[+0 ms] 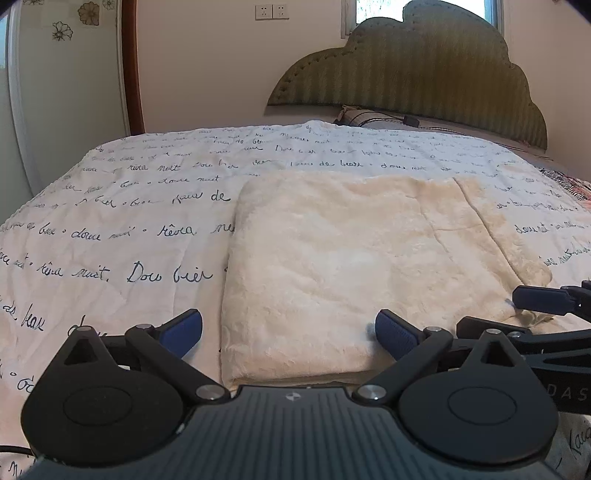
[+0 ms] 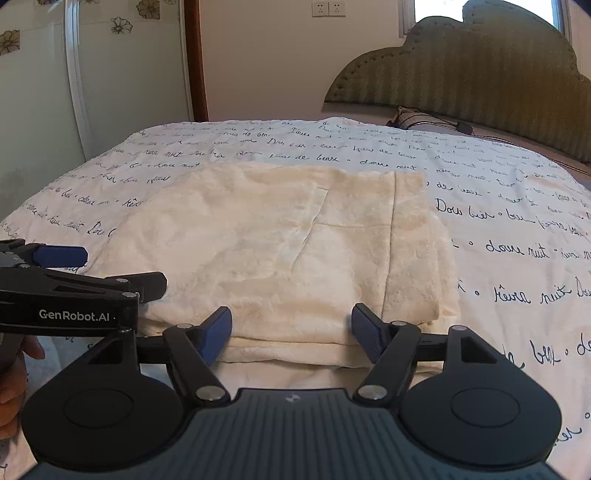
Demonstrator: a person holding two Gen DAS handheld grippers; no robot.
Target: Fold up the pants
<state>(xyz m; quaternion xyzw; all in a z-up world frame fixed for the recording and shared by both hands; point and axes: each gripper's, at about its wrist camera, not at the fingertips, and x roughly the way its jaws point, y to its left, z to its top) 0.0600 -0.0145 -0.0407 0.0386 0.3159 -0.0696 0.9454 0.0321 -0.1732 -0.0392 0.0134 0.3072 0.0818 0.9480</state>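
A bed fills both views, covered by a white quilt [image 1: 110, 229] printed with dark handwritten script, its surface lightly creased. Behind it stands a scalloped olive-green headboard [image 1: 424, 81] against a pale wall, and a striped pillow [image 1: 369, 118] shows at the base of the headboard with a dark cord lying across it. A double wall socket [image 1: 271, 12] sits high on the wall, and a wardrobe door with flower decals [image 2: 122, 24] stands to the left of the bed. The cream fleece pants [image 1: 332, 266] lie flat on the quilt in a folded, roughly rectangular stack, the layered edges showing at the near side and a seam line running along the right part; in the right wrist view the same stack [image 2: 280, 251] lies in the middle of the bed, right in front of the camera. The left gripper [image 1: 289, 334] sits low at the near left corner of the stack, its blue-padded jaws spread wide apart with nothing between them but the fabric edge below. The right gripper [image 2: 291, 330] is at the near edge toward the right side, its jaws likewise wide apart and holding nothing. Each gripper shows at the edge of the other's view, just beside the near edge of the pants. Part of a hand [image 2: 13, 384] is visible at the left border of the right wrist view.
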